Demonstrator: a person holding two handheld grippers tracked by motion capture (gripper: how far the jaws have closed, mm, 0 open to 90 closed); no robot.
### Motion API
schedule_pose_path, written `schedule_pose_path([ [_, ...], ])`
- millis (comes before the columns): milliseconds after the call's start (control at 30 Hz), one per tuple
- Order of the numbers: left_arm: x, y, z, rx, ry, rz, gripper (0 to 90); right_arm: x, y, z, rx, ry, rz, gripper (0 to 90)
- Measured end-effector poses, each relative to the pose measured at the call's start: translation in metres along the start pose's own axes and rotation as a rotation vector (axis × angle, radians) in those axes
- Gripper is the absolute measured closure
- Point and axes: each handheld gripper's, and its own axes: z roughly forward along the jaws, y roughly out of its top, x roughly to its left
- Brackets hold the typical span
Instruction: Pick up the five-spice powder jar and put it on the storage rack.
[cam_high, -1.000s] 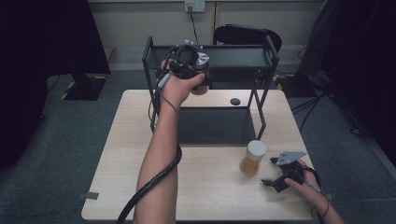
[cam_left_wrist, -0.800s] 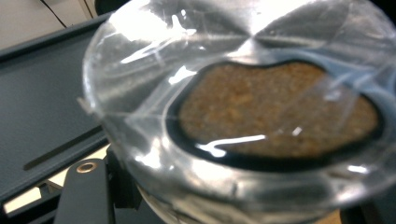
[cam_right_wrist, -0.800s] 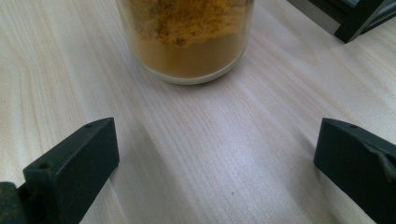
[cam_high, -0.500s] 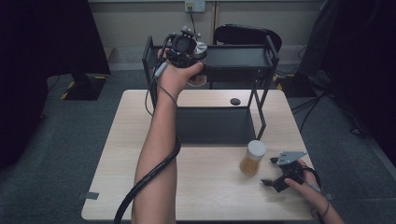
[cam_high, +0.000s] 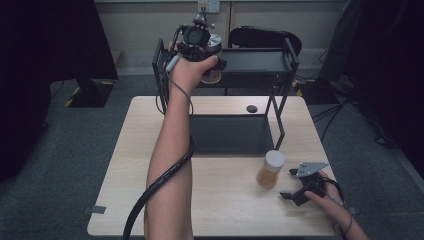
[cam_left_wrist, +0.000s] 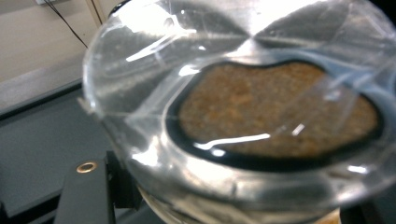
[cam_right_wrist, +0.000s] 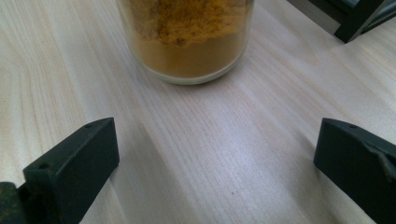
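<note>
My left gripper (cam_high: 212, 59) is raised at the near left corner of the black rack's top shelf (cam_high: 255, 61), shut on a clear jar (cam_high: 213, 70) of brown powder. In the left gripper view that jar (cam_left_wrist: 275, 112) sits right before the lens, tilted, so the jaws are hidden. A second jar (cam_high: 270, 169) with a white lid and orange powder stands on the table at the front right. My right gripper (cam_high: 288, 184) rests on the table just right of it, open. In the right gripper view the orange jar (cam_right_wrist: 187, 37) stands ahead of the gripper (cam_right_wrist: 215, 163), not between its jaws.
The black two-tier rack stands at the back of the wooden table (cam_high: 145, 165), with its lower shelf (cam_high: 230, 135) dark and bare. A small black disc (cam_high: 252, 108) lies on the table under the rack. A dark chair (cam_high: 265, 37) stands behind.
My left hand has lifted the brown jar upward, from level with the top shelf to slightly above its edge. The right gripper and the orange jar have stayed put.
</note>
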Motion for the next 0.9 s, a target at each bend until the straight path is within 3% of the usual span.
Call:
schedule_pose_path([
  [900, 0.013, 0.020, 0.030, 0.002, 0.068, -0.058, 31.7, 0.000, 0.000, 0.000, 0.000, 0.000, 0.000, 0.0],
])
